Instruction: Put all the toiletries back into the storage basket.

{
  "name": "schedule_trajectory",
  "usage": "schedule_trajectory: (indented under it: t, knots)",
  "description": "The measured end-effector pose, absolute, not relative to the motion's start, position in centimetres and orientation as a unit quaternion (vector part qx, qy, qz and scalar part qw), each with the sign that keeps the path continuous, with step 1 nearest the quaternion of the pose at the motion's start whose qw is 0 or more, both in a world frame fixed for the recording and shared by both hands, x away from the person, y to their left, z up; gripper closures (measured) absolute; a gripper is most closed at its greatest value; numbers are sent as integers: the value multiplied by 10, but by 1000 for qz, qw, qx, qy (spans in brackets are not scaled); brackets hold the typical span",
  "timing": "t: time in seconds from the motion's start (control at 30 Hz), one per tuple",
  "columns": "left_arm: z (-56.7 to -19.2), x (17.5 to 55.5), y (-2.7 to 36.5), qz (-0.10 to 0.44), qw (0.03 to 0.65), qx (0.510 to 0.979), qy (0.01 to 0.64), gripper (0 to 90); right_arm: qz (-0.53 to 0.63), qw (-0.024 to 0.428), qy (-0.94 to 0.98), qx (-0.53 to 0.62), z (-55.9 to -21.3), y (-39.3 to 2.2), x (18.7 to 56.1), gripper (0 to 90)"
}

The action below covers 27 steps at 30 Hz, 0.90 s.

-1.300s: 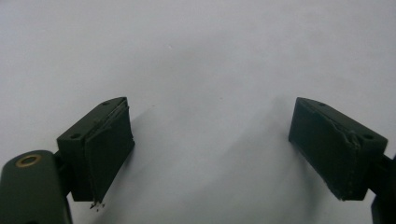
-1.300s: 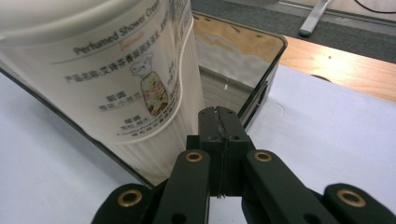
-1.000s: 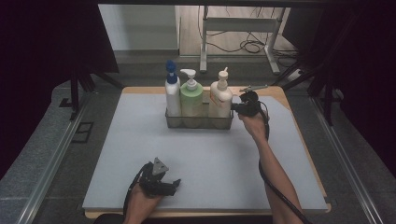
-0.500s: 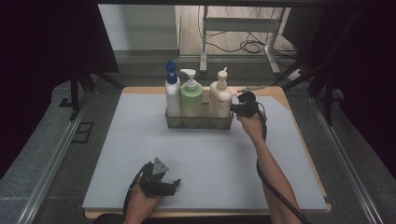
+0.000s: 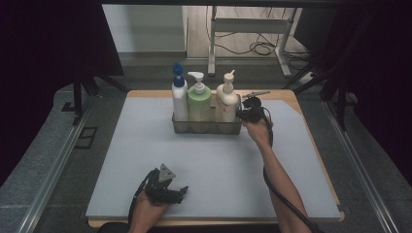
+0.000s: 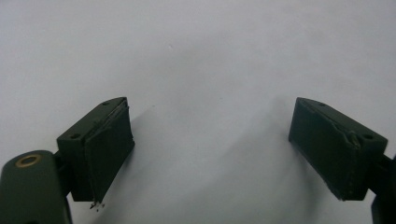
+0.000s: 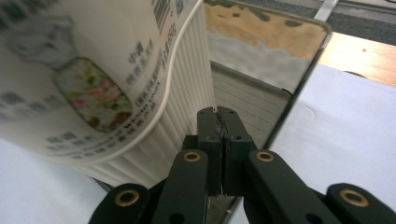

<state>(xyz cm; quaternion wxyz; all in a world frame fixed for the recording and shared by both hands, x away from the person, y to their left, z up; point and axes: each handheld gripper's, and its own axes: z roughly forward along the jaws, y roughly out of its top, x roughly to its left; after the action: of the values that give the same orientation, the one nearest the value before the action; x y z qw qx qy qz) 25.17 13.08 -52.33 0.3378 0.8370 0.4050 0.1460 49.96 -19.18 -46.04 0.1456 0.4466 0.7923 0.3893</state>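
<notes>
- The bench [image 5: 145,145] is wooden and carries a pale grey mat over nearly all of its top; bare wood shows along the far edge and at the right corner.
- Dark curtains hang at both sides of the room; behind the bench lie a light floor, a metal frame leg and loose cables.
- A clear rectangular caddy [image 5: 206,127] stands on the mat near the far edge, at the middle.
- The right gripper [image 5: 241,114] sits at the caddy's right end. Its fingers [image 7: 219,135] are pressed together, and the right gripper view shows the caddy's thin clear end wall [image 7: 275,100] running into the line where they meet, so they appear clamped on that wall.
- The cream bottle [image 7: 93,70] stands just inside that wall, right beside the fingers; whether they touch it I cannot tell.
- The left gripper [image 5: 182,190] rests low on the mat near the front edge, well apart from the caddy. In the left gripper view, its fingers [image 6: 105,149] stand wide apart with only bare mat between them.
- Count: three pump bottles in the caddy, side by side: a white one with a blue top [image 5: 179,97], a green one [image 5: 199,102] and the cream one; one caddy; two grippers.
</notes>
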Motion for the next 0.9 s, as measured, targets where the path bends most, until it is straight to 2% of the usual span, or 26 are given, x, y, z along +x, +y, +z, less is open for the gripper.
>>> schedule_trajectory:
  t: [0.9]
  knots:
    - [-523,252,131,146,338,836,405,129,386,135,805,430,-468,-162,497,862]
